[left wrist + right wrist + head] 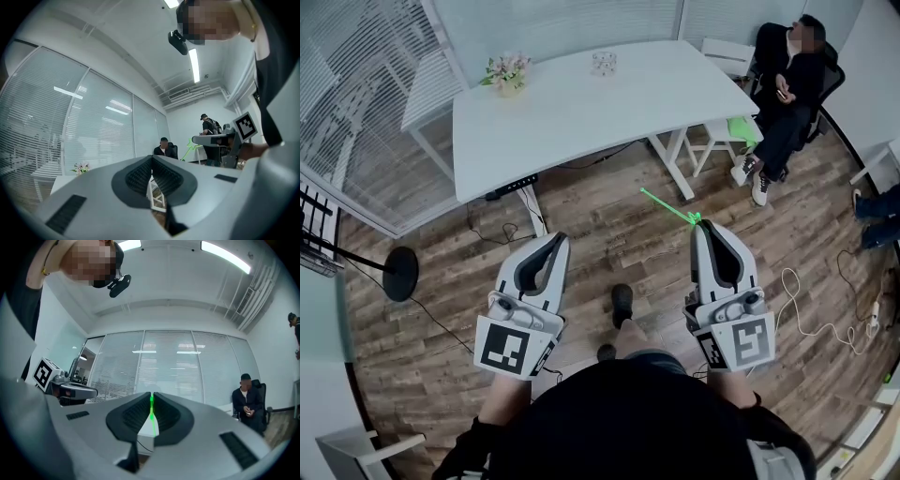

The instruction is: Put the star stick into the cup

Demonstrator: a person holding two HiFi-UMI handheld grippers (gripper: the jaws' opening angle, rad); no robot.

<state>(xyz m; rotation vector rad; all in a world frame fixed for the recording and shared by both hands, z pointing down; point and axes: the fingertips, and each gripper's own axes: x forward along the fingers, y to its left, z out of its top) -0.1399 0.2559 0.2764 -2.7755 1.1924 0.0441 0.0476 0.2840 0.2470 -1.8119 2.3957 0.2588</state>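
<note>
Two grippers we hold, right gripper (701, 225) pinching the green star stick (668, 205), left gripper (561, 237) with jaws pressed together, glass cup (603, 63) on white table (562, 117), upper centre.

The head view looks steeply down from the head of the wearer (628, 422). The left gripper (557, 238) and right gripper (703, 225) sit close below it, with the floor (609, 234) and table (581, 112) ahead of the jaws. The left gripper view sits close behind its own jaws, which fill its lower half, and faces roughly level along them into the room. The right gripper view does likewise. Each takes in the other gripper off to one side of its jaws. All three views share the seated person (787, 84) beyond the jaw tips, and the stick (667, 206) between the right jaws. The flowers (508, 72) show in the head and left gripper views.
</note>
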